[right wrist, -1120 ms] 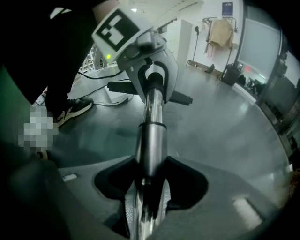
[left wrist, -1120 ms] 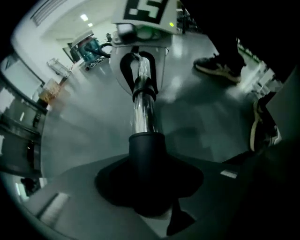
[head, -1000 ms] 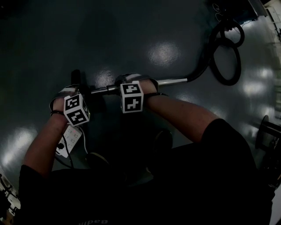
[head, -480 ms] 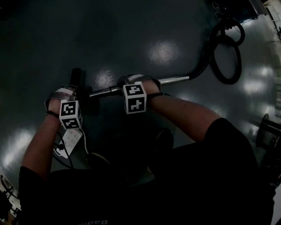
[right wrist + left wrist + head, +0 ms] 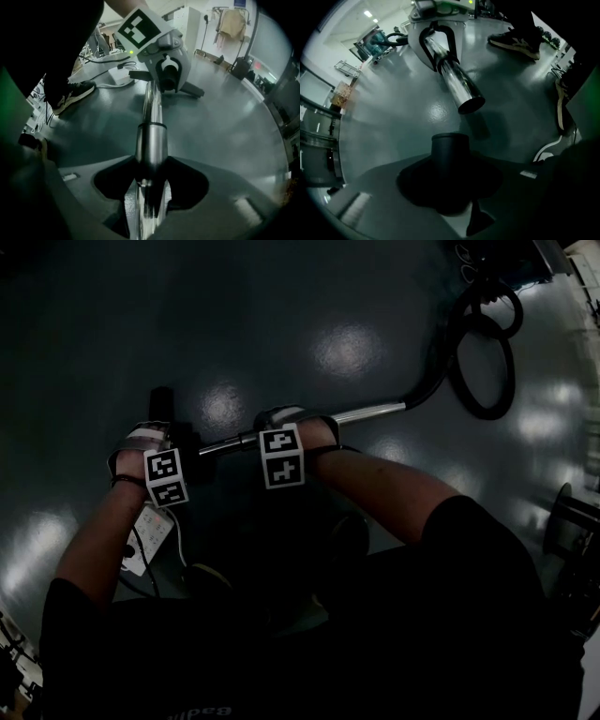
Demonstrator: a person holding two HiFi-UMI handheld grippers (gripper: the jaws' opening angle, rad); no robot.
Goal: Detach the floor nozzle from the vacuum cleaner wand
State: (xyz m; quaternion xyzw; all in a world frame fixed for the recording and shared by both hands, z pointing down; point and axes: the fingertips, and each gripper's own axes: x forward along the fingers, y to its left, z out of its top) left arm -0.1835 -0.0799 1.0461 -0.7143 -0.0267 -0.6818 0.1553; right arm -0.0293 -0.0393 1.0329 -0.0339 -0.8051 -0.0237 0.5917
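Floor nozzle and wand apart on a dark, glossy floor [image 5: 309, 306]: in the left gripper view the left gripper [image 5: 450, 180] has its jaws closed part-way on the floor nozzle [image 5: 450, 152], gripping its matte black, round neck, which stands up in the gap with its flat rim toward 12 o'clock. Just beyond that rim, toward 1 o'clock, hangs the wand [image 5: 457, 86], a polished chrome tube. Its cut end shows a dark, hollow mouth, with bare floor visible between that mouth and the neck. The two parts do not touch.

The right gripper [image 5: 149, 187] is closed around the same wand. In the right gripper view, the chrome tube fills the space between its jaws and runs toward 12 o'clock, stepping down at a collar to a thinner section. It ends by the left gripper's grey body and marker cube.

From the head view the wand lies slanted across the middle. From the right hand [image 5: 302, 426] it runs toward 2 o'clock, where it joins a black hose [image 5: 487, 371] looped near the top right. The nozzle shows only as a dark shape at 12 o'clock of the left hand [image 5: 141, 448]. A white power strip [image 5: 148, 542] lies at 8 o'clock, and a dark shoe [image 5: 515, 40] stands at 1 o'clock in the left gripper view.
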